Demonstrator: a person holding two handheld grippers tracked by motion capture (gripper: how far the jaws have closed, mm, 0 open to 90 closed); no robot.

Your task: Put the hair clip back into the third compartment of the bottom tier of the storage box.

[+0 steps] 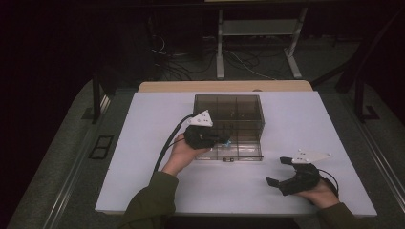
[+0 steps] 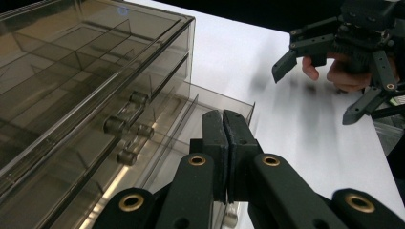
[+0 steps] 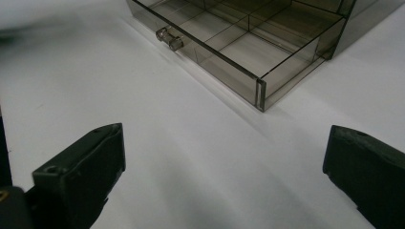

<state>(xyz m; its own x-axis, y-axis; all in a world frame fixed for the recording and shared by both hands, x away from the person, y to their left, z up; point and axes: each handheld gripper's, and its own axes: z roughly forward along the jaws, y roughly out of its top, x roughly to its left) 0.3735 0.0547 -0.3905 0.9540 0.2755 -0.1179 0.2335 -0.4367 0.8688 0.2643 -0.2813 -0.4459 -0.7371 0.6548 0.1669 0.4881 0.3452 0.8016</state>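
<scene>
Left tool (image 2: pixel 223 125) clenched empty over pulled-out drawer (image 2: pixel 210 102) of smoky transparent plastic drawer box (image 1: pixel 229 114); right tool (image 1: pixel 282 171) released, resting on white worktop (image 1: pixel 143 143).

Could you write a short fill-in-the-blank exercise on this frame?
1. The left claw has its jaws ____.
2. The right claw rests on the white table with its jaws ____.
3. The smoky clear organizer box has its bottom drawer pulled ____.

Missing words: shut; open; out
</scene>
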